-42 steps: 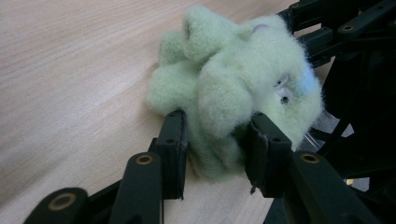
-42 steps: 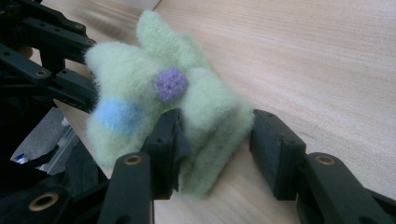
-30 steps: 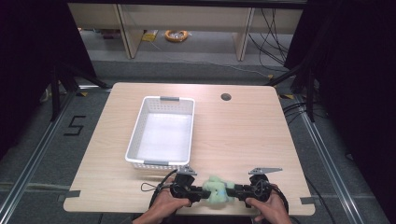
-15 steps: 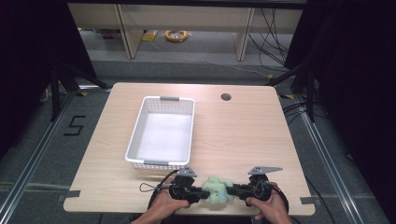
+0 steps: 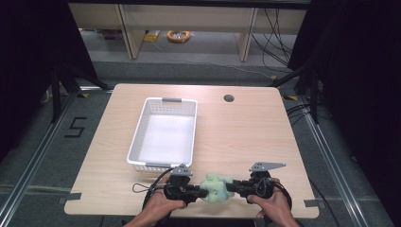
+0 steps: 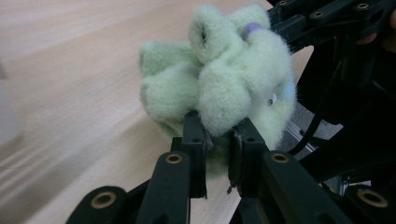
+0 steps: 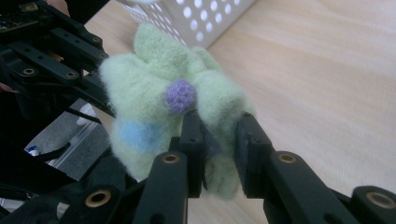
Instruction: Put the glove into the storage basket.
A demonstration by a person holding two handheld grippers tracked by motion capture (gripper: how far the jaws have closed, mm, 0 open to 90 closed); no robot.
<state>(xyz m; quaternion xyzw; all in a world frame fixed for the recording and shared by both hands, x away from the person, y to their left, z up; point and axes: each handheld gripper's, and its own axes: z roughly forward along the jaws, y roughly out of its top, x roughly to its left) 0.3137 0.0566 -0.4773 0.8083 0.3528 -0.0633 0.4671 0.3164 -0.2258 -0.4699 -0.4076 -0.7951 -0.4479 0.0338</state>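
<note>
A fluffy pale green cloth (image 5: pixel 216 187) with a purple dot and a blue patch is bunched near the table's front edge, held between both grippers. My left gripper (image 5: pixel 196 191) is shut on the cloth's left side; in the left gripper view its jaws pinch a fold of the green cloth (image 6: pixel 219 84) at the left gripper (image 6: pixel 218 154). My right gripper (image 5: pixel 235 187) is shut on the opposite side; in the right gripper view the green cloth (image 7: pixel 154 98) bulges above the right gripper (image 7: pixel 219 149).
A white perforated basket (image 5: pixel 137 163) stands on the wooden table (image 5: pixel 265 132) just behind and left of the grippers. A round cable hole (image 5: pixel 229 98) lies near the table's far edge. Shelving and cables sit beyond the table.
</note>
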